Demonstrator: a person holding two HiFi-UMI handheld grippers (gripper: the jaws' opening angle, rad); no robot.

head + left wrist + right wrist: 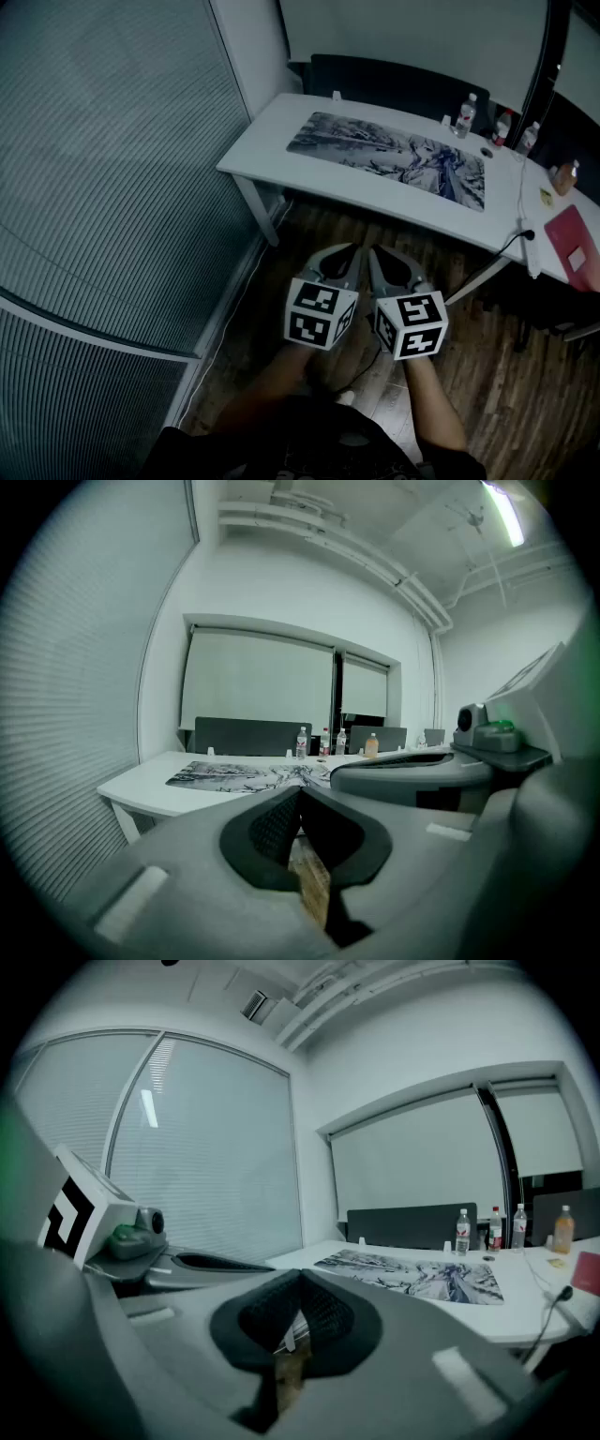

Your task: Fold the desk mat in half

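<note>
Short of the desk (265, 141), left gripper (350, 255) and right gripper (379, 255) are held side by side, pointing deskward, both jaws closed on nothing. Mat (394, 157) lies flat on desk.

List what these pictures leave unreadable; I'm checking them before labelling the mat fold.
- Desk mat print: too small and dim in the head view to name its subject.
- Bottle labels: too small in every view.
- Red item: cut off by the head view's right edge.
</note>
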